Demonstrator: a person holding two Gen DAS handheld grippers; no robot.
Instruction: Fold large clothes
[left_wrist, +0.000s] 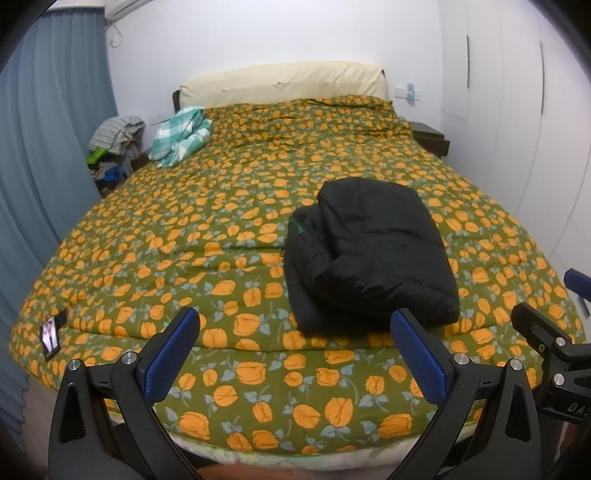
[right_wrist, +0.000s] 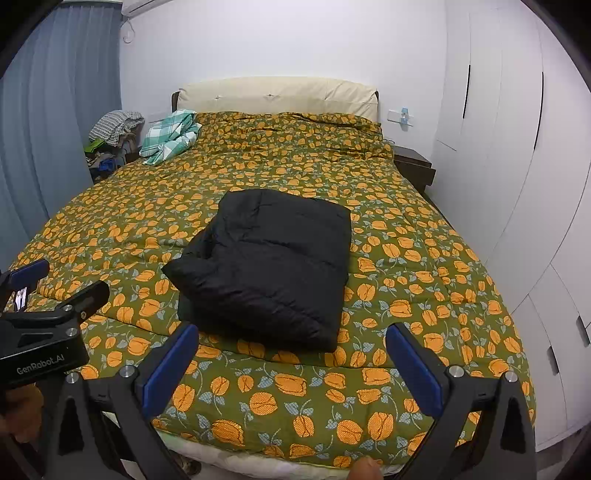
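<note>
From the left wrist view, the left gripper (left_wrist: 295, 343) fills the bottom of the frame with its blue-padded fingers (left_wrist: 171, 354) spread wide and nothing between them. It hangs over the near edge of the bed's flowered quilt (left_wrist: 184, 229). The black padded jacket (left_wrist: 369, 251) lies right of centre, already folded into a thick packet, with a lower layer sticking out at its left side. Its long axis runs from the lower middle of the frame up toward the headboard (left_wrist: 284, 83), leaning slightly right. Part of the right gripper (left_wrist: 546, 332) shows at the lower right edge.

From the right wrist view, the right gripper (right_wrist: 291, 358) is likewise spread wide and empty at the bottom of the frame, clear of the jacket (right_wrist: 269, 262), which sits at centre. Here the packet looks roughly rectangular, its long axis running from bottom centre up and slightly right, with a puffy corner jutting out at mid-left. The left gripper (right_wrist: 55, 295) shows at the left edge.

The fold looks essentially done, with both tools apart from the cloth. Any next move would probably be tidying: tucking in the jutting left layer or pressing the bundle flat, which calls for reaching forward and closing on that edge.
</note>
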